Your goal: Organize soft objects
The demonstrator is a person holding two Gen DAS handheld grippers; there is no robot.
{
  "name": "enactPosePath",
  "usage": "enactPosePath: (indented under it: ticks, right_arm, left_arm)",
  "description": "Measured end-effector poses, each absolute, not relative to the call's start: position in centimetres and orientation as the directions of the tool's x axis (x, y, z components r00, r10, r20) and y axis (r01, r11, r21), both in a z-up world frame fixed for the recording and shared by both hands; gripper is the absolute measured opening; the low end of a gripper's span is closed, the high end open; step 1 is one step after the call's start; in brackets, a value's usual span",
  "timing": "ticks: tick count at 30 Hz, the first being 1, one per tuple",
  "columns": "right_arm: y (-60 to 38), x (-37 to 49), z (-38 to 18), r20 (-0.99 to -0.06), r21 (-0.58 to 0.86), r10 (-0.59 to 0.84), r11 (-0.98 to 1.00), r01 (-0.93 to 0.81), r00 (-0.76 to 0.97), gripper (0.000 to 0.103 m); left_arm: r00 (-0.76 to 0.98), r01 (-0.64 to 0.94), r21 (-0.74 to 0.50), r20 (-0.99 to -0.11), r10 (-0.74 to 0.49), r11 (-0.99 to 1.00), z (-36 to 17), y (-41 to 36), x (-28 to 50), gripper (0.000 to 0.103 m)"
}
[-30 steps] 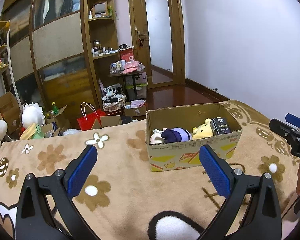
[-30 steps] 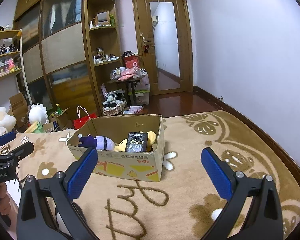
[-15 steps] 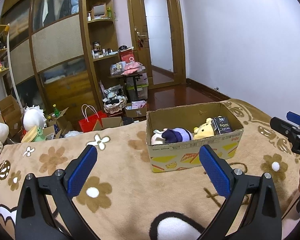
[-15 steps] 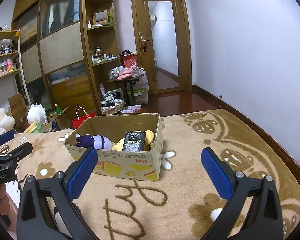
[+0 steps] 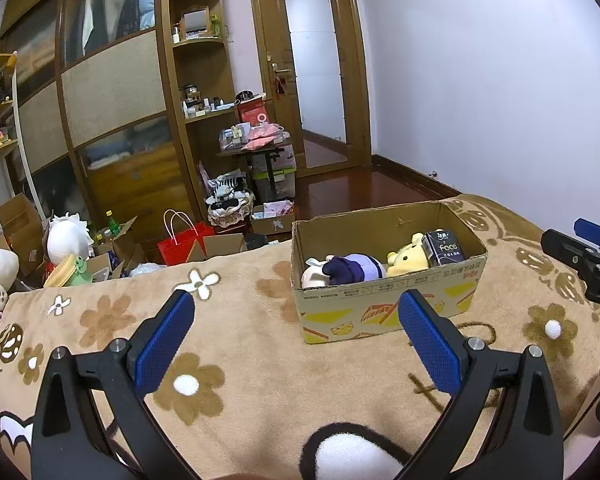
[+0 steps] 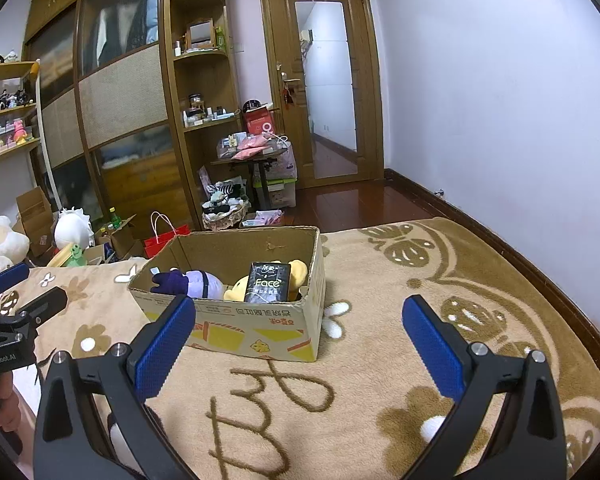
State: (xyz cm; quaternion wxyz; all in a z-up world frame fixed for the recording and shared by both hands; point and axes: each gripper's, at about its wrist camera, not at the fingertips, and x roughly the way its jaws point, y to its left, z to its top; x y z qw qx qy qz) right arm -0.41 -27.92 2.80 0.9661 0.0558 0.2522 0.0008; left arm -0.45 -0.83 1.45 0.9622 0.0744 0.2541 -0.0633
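A cardboard box (image 5: pixel 384 312) stands on the brown flowered blanket (image 5: pixel 240 320). In it lie a doll in purple (image 5: pixel 346 270), a yellow plush bear (image 5: pixel 406 258) and a black tissue pack (image 5: pixel 444 248). The box (image 6: pixel 256 328), doll (image 6: pixel 188 283), bear (image 6: pixel 240 290) and pack (image 6: pixel 269 283) also show in the right wrist view. My left gripper (image 5: pixel 296 338) is open and empty, held back from the box's near side. My right gripper (image 6: pixel 298 338) is open and empty, to the right of the box. Each gripper shows at the edge of the other's view.
Beyond the blanket's far edge the floor holds plush toys (image 5: pixel 66 236), cardboard boxes (image 5: pixel 16 220), a red bag (image 5: pixel 182 240) and a basket (image 5: pixel 230 208). A wooden wardrobe (image 5: pixel 112 100), a small cluttered table (image 5: pixel 256 148) and a door (image 5: pixel 316 80) stand behind. A white wall (image 6: pixel 500 100) runs along the right.
Both grippers have drawn back and lifted slightly, so the box sits a little farther off. Both stay open and empty.
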Motion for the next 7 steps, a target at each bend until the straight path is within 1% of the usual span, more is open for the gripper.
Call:
enactPosePath:
  ticks: [7]
  right_arm:
    - [-27.92,-0.43,2.76,-0.487,0.108,0.028,0.994,0.029,0.873,0.103]
  left_arm:
    - [0.864,0.166,0.116,-0.496,-0.088,0.979,1.50,-0.84,-0.57,0.101]
